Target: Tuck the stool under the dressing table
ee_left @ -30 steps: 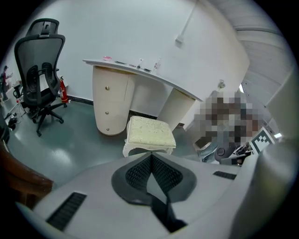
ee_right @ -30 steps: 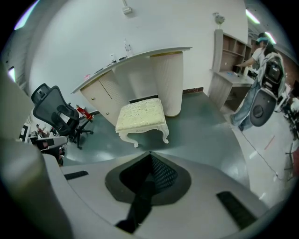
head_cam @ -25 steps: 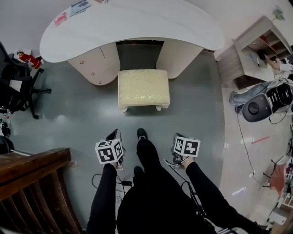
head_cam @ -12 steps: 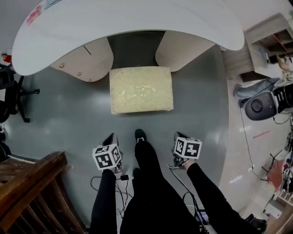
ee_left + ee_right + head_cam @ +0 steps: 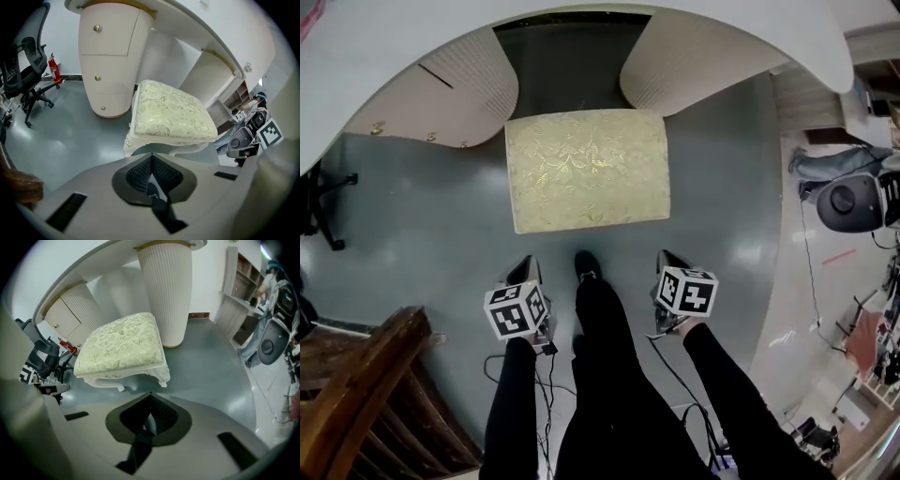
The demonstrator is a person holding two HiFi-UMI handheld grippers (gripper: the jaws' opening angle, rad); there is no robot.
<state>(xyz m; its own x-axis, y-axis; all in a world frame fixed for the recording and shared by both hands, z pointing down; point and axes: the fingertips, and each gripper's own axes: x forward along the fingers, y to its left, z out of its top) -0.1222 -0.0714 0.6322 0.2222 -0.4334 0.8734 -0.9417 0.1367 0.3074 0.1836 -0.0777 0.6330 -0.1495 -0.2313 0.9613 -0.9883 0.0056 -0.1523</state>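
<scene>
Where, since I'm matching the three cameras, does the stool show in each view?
Head view: stool in the upper centre.
Left gripper view: stool at centre, slightly right, above the jaws.
Right gripper view: stool centre-left, above the jaws.
Shared landmark: the dressing table's ribbed right pedestal, beside the stool.

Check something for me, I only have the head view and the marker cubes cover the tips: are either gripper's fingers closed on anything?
Observer: No. The left gripper view shows its fingers pressed together with nothing between them.
Operator: And the right one?
Observer: The right gripper also has its fingers together and empty. It points at the stool without touching it.
Operator: What is under the cushion? From above I only see the top.
Observer: Carved white legs, standing on the grey floor.
</scene>
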